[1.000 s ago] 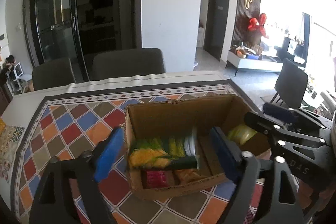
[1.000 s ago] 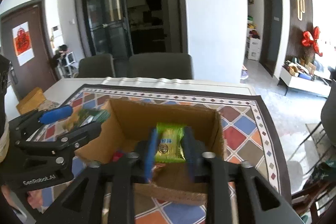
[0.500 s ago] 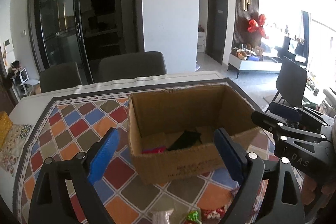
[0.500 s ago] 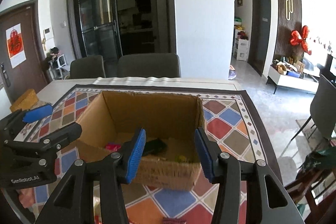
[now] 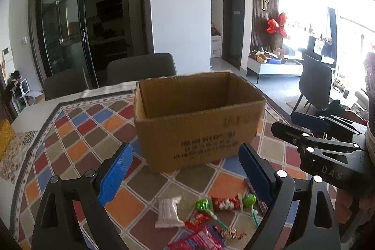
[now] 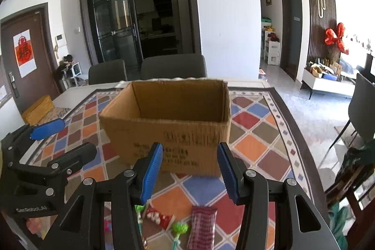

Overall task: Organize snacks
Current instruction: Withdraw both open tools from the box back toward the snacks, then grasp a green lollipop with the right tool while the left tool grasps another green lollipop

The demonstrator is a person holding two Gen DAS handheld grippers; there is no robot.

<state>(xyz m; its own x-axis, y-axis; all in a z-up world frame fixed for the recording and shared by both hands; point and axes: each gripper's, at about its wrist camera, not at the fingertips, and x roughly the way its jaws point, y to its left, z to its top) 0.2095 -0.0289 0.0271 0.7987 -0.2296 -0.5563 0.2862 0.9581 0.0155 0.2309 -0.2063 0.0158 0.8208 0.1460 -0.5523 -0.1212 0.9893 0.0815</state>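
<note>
Patterned tablecloth [image 5: 77, 132] with coloured diamonds carries an open cardboard box [image 5: 199, 118] and loose snacks in front of it.
Brown corrugated box stands upright, dark print on its near wall. Between box and grippers lie a white packet [image 5: 169, 212], a red-and-white wrapper [image 5: 226, 203], green lollipops [image 5: 203, 206] and a dark red checked bar [image 6: 201, 226]. Left gripper [image 5: 185, 176] and right gripper [image 6: 188, 171] hover above the snacks, jaws apart, holding nothing.
</note>
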